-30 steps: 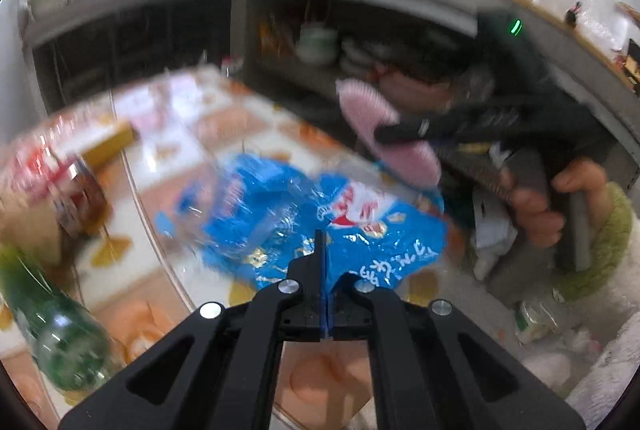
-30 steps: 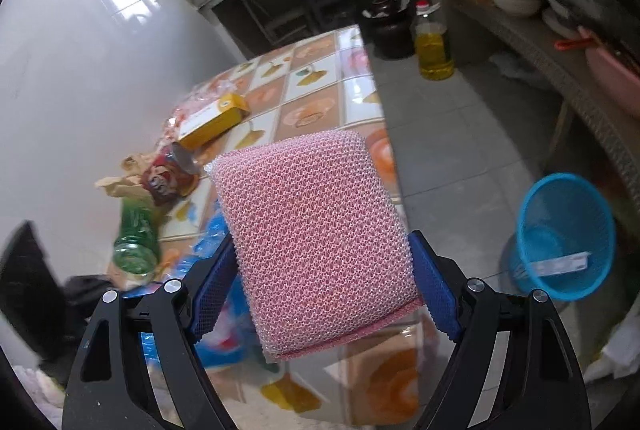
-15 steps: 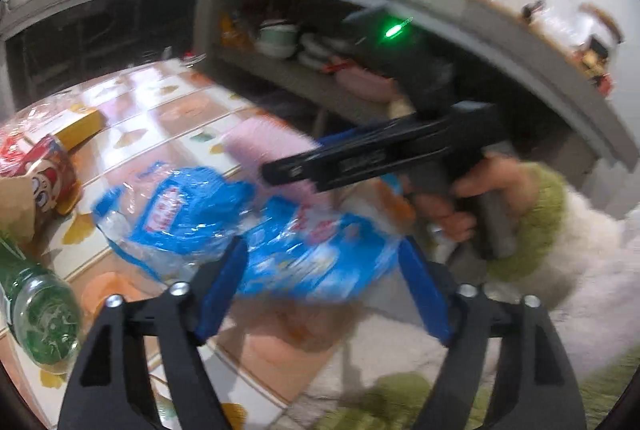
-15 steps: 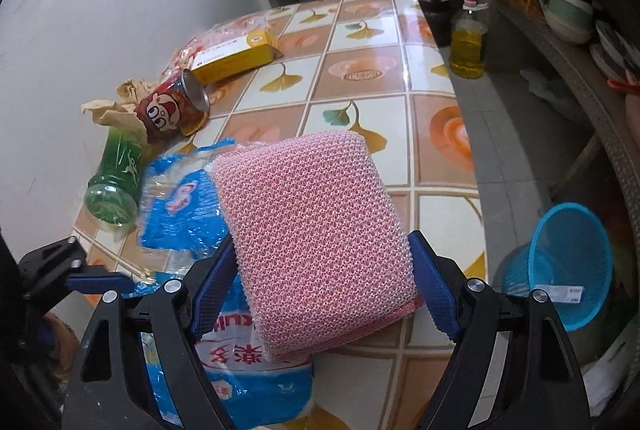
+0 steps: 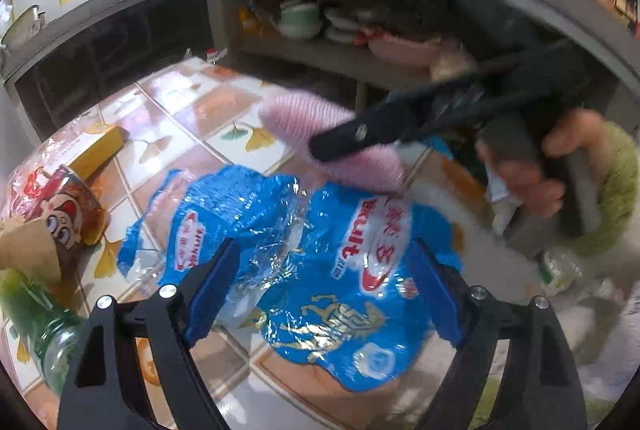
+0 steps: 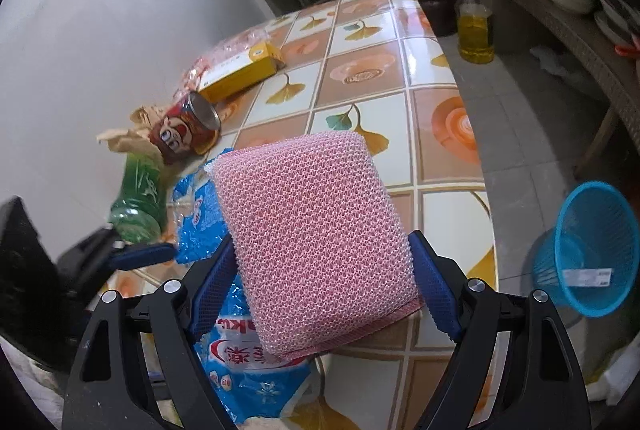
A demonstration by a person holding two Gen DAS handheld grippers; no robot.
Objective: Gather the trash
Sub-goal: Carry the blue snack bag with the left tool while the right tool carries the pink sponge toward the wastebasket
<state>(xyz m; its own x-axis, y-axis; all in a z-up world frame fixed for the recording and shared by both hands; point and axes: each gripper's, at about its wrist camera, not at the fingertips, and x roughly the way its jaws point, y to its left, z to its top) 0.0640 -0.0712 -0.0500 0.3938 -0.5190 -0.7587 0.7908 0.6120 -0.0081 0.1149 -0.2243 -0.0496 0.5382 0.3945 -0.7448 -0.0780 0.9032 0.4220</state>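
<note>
While we hold the left hand-held gripper [image 5: 324, 294] with its jaws spread wide above the blue plastic bag [image 5: 320, 270], nothing sits between its pads yet; we judge it is lined up to pinch the crumpled film. Our right hand-held gripper [image 6: 320, 282] is clamped on the pink mesh sponge [image 6: 312, 238], carried clear above the tabletop [image 6: 364, 69], probably so the bag below stays reachable. That bag lies at the tabletop's near edge. Toward the wall-side edge lie 1 green bottle [image 6: 138, 193] on its side, a printed can [image 6: 186, 127] beside crumpled brown paper [image 6: 120, 139], and a yellow box [image 6: 240, 71] farther along. Beyond the tabletop's right edge, on the floor, stands the blue basket [image 6: 588, 250], likely where the trash belongs.
</note>
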